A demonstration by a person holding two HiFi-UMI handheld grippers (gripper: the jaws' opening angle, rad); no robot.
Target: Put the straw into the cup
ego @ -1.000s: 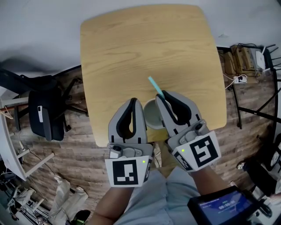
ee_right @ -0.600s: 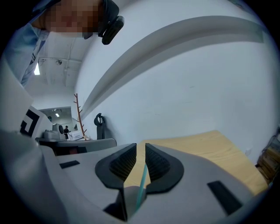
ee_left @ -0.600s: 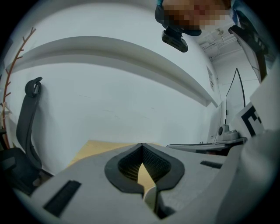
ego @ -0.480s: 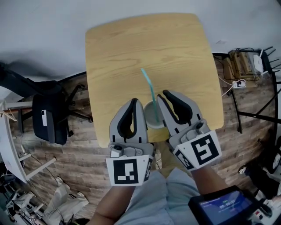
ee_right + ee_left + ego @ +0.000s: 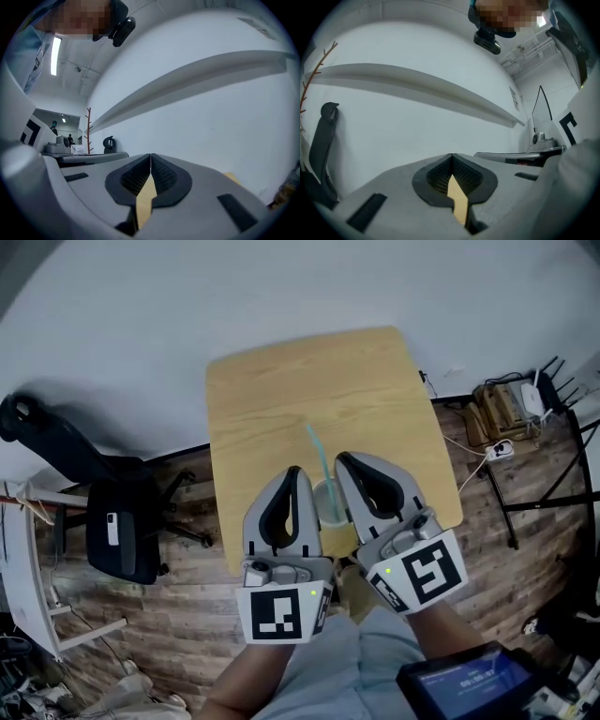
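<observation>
A pale cup [image 5: 329, 505] stands near the front edge of the wooden table [image 5: 281, 390]. A teal straw [image 5: 318, 456] rises out of it and leans to the far left. My left gripper [image 5: 293, 472] is just left of the cup and my right gripper [image 5: 343, 458] just right of it. Both are shut with nothing between their jaws, and neither touches the straw. In the left gripper view the jaws [image 5: 451, 155] meet at the tip, as they do in the right gripper view [image 5: 150, 155]. Neither of those views shows the cup or the straw.
A black office chair [image 5: 117, 535] stands left of the table. A white rack [image 5: 23, 587] is at the lower left. Cables and a router [image 5: 511, 409] lie on the wooden floor to the right. A screen [image 5: 469, 690] sits at the bottom right.
One second ago the straw was slanted at my right gripper's tip over the cup; now it stands in the cup, free of the gripper. The head view has pulled back.
</observation>
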